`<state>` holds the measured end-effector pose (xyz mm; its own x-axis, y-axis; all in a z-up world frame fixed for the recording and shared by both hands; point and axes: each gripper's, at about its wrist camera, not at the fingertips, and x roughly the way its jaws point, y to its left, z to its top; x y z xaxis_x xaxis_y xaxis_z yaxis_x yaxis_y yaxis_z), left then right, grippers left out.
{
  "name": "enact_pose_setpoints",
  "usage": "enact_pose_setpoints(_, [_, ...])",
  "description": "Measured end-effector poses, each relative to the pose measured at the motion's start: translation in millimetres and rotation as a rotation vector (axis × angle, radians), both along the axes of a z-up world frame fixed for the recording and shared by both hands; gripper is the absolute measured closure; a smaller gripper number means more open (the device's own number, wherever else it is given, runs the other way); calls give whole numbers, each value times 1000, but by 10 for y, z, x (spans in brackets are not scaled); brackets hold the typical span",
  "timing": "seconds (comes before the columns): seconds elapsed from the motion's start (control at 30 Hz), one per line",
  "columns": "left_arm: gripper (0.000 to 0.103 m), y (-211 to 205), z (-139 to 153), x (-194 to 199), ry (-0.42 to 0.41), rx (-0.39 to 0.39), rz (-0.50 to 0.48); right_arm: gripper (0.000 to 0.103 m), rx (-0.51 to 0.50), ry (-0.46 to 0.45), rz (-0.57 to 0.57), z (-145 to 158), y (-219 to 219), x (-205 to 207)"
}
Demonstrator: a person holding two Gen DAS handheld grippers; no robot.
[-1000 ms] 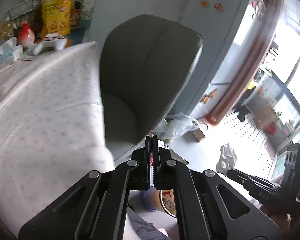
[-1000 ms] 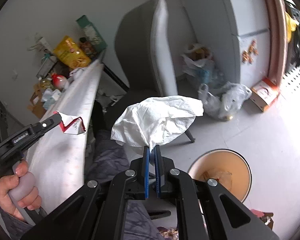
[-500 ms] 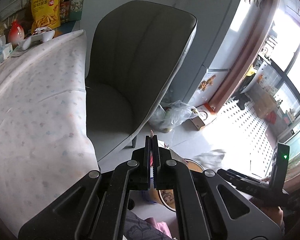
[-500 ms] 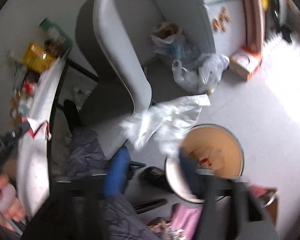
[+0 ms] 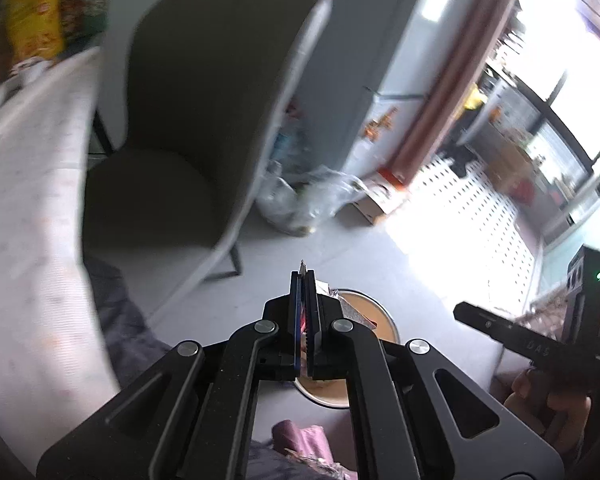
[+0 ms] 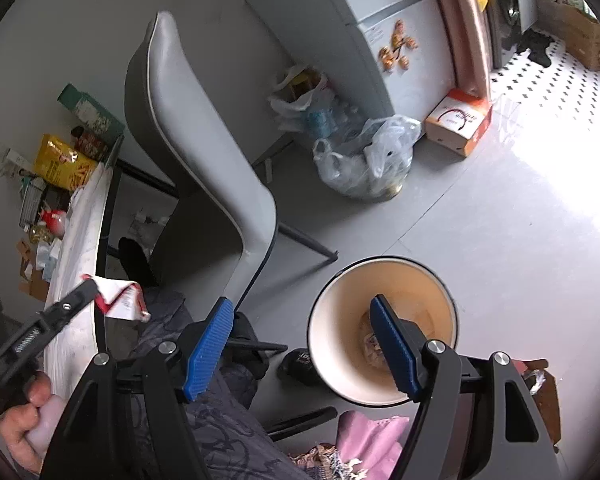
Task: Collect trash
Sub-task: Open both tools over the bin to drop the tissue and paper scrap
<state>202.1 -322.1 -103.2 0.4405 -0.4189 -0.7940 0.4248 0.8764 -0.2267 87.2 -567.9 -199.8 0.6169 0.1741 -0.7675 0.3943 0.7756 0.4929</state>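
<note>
My left gripper (image 5: 305, 280) is shut on a red and white wrapper (image 5: 350, 310), which also shows in the right wrist view (image 6: 122, 300) beside the table edge. My right gripper (image 6: 300, 316) is open and empty, held above the round tan trash bin (image 6: 382, 328) on the floor. The bin (image 5: 376, 316) also shows just past the left gripper's fingers in the left wrist view. Some crumpled trash lies at the bin's bottom. The white tissue is not clearly in view.
A grey chair (image 6: 204, 152) stands between the table (image 6: 80, 232) and the bin. Plastic bags (image 6: 364, 160) and a cardboard box (image 6: 458, 120) lie on the floor by the fridge (image 6: 388, 16). Snack packs (image 6: 60, 160) sit at the table's far end.
My right gripper has opened and let go of the white tissue over the bin. My left gripper has swung with the wrapper from over the table toward the bin.
</note>
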Motion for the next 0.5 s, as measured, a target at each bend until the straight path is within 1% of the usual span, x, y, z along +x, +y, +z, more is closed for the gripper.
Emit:
enact_pose_setpoints(0.07, [101,-170,-45,-13,18,-6,-41,32,-18,-7,-23,71,-93,-89])
enact_pose_setpoints(0.1, [100,-242,-71,-19,26,-8,-57,29,-25,-13,-36,102,-145,-128])
enact_pose_setpoints(0.17, [101,-383,-128,-26,46,-9,-92,27,-42,-23,-82,168,-275,-242])
enact_pose_setpoints(0.3, [100,-677,-286,-14,106,-15,-150,27,-34,-27,-154,195,-482,-444])
enact_pose_setpoints(0.37, [98,-798,-402,14,149,-21,-167,27,-35,-21,-177,194,-553,-528])
enact_pose_setpoints(0.4, [83,-832,-454,4,162,-17,-173,25,-36,-18,-183,191,-574,-560])
enact_pose_setpoints(0.43, [51,-876,-515,4,178,-9,-179,23,-38,-15,-187,188,-583,-573])
enact_pose_setpoints(0.47, [39,-887,-552,5,186,-9,-169,22,-39,-12,-190,184,-598,-585])
enact_pose_setpoints(0.5, [31,-856,-558,-5,186,-13,-156,22,-39,-8,-191,182,-611,-593])
